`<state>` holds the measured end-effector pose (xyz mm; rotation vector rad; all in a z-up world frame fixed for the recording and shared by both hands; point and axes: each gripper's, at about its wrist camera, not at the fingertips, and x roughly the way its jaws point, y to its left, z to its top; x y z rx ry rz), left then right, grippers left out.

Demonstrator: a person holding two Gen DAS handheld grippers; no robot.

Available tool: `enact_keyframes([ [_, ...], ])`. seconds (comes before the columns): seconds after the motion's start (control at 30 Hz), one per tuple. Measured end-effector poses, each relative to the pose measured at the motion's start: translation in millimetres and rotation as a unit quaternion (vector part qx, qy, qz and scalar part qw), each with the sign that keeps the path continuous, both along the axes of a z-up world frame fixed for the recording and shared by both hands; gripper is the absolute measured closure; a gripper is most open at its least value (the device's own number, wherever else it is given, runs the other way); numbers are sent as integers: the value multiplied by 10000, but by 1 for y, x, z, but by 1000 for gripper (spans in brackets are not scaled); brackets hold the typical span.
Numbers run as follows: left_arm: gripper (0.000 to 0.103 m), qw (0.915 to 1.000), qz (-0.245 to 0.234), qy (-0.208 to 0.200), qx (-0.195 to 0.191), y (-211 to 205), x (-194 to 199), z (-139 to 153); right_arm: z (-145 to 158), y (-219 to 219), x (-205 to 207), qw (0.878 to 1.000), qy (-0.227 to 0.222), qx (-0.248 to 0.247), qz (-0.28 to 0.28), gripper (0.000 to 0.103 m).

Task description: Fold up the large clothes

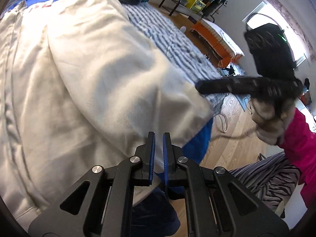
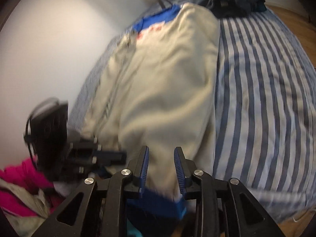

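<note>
Blue-padded left tongs [image 1: 158,136] fill the foreground, nearly shut, with a thin edge of the cream sweatshirt [image 1: 85,75] running between the pads; they look pinched on its hem, where the blue waistband [image 1: 197,146] hangs off the bed's edge. Over on the other side, the right tongs [image 2: 161,151] sit parted, cloth lying in the gap between the pads but nothing clamped. That's one corner held, one loose!

And there's the danger, as I read it: lift now with only the left side gripped and the hem would skew, dragging the sweatshirt diagonally across the striped bed [image 2: 266,98] and wrecking a straight fold. A shallow bite on the left could slip free too, since the fabric looks thick and soft. Motion blur makes the exact depth of that bite hard to call.

The sweatshirt lies lengthwise on the bed, its blue collar end far from both tongs and its hem right at them. A dark folded garment [image 2: 229,2] rests beyond the collar, near enough to snag a long fold.
</note>
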<state>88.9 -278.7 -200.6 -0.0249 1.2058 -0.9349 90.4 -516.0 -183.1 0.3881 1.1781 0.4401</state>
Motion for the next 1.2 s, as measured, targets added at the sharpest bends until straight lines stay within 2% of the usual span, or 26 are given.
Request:
enact_keyframes([
  [0.03,98,10000,-39,33,63,-5,1,-8,-5,1,-3,9998,54,-185,5,78],
  [0.1,98,9998,3,91,158,-10,3,-19,-25,-5,-1,9949,413,-879,-265,78],
  [0.13,98,9999,24,78,131,-11,3,-20,-28,-11,-3,9946,453,-844,-388,78],
  [0.2,98,9999,37,45,103,-10,1,-14,-22,-30,-10,9959,364,-470,-684,75],
  [0.23,98,10000,37,30,53,-8,-1,-10,-16,-36,-15,9965,242,-308,-739,71],
  [0.27,98,10000,30,9,41,-5,-4,-7,-10,-40,-21,9971,132,-132,-741,63],
  [0.3,98,10000,18,-17,39,-3,-5,-4,-7,-42,-26,9976,61,25,-689,55],
  [0.33,98,10000,-1,-41,22,0,-7,-1,-5,-40,-31,9982,24,142,-583,53],
  [0.47,98,9999,-18,-122,67,0,-4,0,-20,-19,-40,9998,185,-44,-100,53],
  [0.53,98,9999,70,-46,81,-2,0,-4,-34,-9,-39,9993,354,-84,39,66],
  [0.57,98,9999,117,14,67,0,1,-6,-40,-5,-39,9989,441,-79,104,87],
  [0.6,98,9999,140,29,71,2,2,-7,-41,-4,-39,9983,565,119,108,95],
  [0.63,98,9999,144,1,90,1,1,-8,-39,-6,-40,9977,588,351,32,97],
  [0.67,98,9999,139,-19,95,-1,2,-10,-29,-10,-41,9959,470,772,-61,100],
  [0.7,98,9999,125,-20,85,-2,1,-10,-16,-12,-40,9950,281,954,-100,100],
  [0.77,98,9999,74,-31,76,-4,-1,-11,-3,-15,-40,9965,40,825,-155,100],
  [0.8,98,9999,48,-52,94,-7,-1,-11,-4,-18,-41,9971,78,726,-227,100],
  [0.87,98,9998,-33,-111,160,-11,-4,-10,-27,-22,-39,9962,604,414,-476,100],
  [0.93,98,9996,-134,-144,198,-13,-7,-7,-41,-18,-42,9954,877,132,-371,97],
  [1.0,98,9996,-194,-134,158,-13,-11,-1,-37,-11,-47,9969,768,-58,-152,88],
  [1.03,98,9997,-178,-132,127,-13,-12,4,-30,-11,-49,9978,648,-135,-106,82],
  [1.07,98,9997,-169,-127,102,-14,-13,7,-24,-12,-50,9984,545,-101,-145,72],
  [1.17,96,9996,-233,-174,21,-26,-14,21,-3,-29,-51,9984,189,55,-527,71],
  [1.2,88,9993,-294,-215,-16,-33,-14,27,8,-38,-53,9974,8,86,-716,71],
])
